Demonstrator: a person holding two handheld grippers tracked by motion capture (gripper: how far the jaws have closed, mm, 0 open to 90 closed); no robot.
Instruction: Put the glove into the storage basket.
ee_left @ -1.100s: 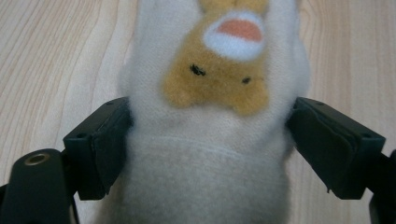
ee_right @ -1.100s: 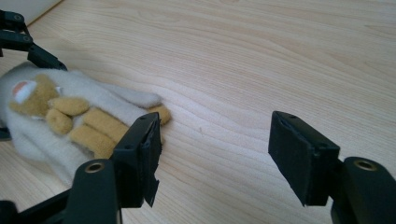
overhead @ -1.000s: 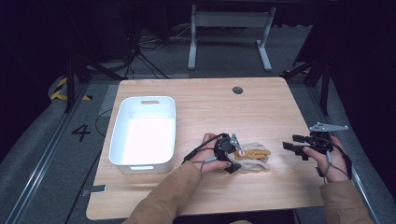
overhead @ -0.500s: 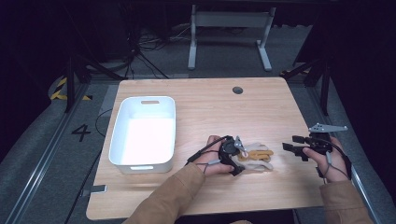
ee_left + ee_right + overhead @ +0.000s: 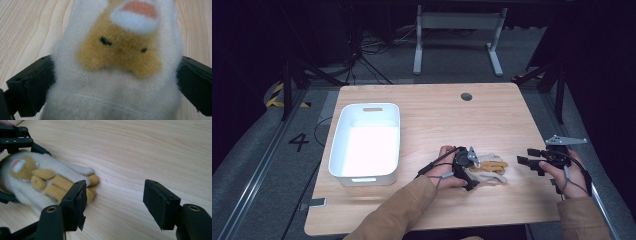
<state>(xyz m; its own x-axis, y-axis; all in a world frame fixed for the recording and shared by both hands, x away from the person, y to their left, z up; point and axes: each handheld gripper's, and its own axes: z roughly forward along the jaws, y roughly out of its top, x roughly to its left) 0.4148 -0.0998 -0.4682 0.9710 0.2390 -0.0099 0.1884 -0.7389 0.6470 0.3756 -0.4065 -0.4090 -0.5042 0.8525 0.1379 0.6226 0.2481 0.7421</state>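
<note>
A fuzzy cream-and-tan plush glove (image 5: 486, 170) lies on the wood-grain table (image 5: 492, 115) near its front edge, between the left gripper's (image 5: 471, 170) jaws, which have just been opening. At three o'clock, the right gripper (image 5: 528, 157) hovers, jaws apart. At ten o'clock sits a smooth white rectangular bin (image 5: 365, 142).

You spread left gripper (image 5: 470, 170) jaws wider around cream-and-tan plush glove (image 5: 488, 169); glove sat between them on table. You shifted left hand slightly toward glove's fingers.
</note>
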